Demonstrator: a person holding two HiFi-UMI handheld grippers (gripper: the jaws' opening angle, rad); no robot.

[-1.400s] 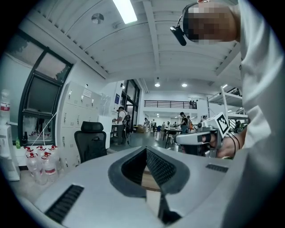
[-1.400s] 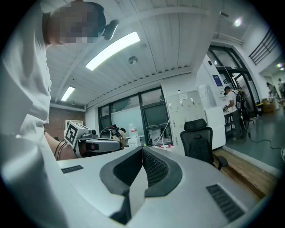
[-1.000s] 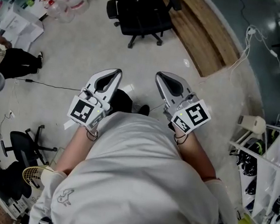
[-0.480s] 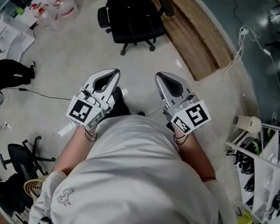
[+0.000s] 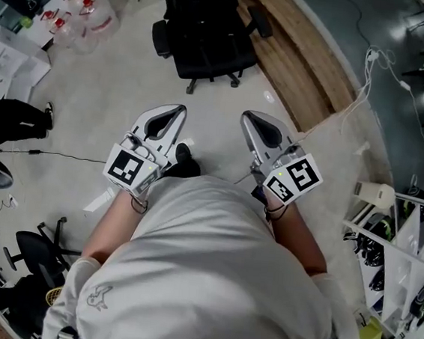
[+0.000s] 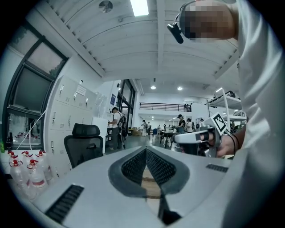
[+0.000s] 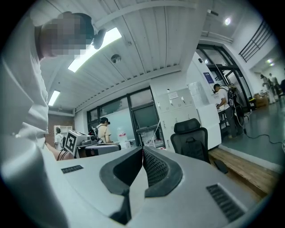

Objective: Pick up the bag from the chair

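Observation:
A black office chair (image 5: 208,38) stands on the pale floor ahead of me; it also shows in the left gripper view (image 6: 84,145) and the right gripper view (image 7: 192,139). Its seat looks all black and I cannot make out a bag on it. My left gripper (image 5: 177,109) and right gripper (image 5: 247,117) are held side by side at waist height, pointing toward the chair and well short of it. Both are shut with nothing between the jaws, tips meeting in each gripper's own view (image 6: 146,149) (image 7: 142,149).
A raised wooden platform (image 5: 302,62) runs behind and right of the chair, with a white cable (image 5: 370,72) trailing over it. Water bottles (image 5: 90,5) and papers (image 5: 12,61) lie at far left. A person's dark legs (image 5: 14,116) stand left. A metal rack (image 5: 407,246) stands right.
I have stepped across the floor and the view has shifted: the chair sits slightly lower in frame, the person at left has slid toward the edge. Both grippers stay shut, held as before.

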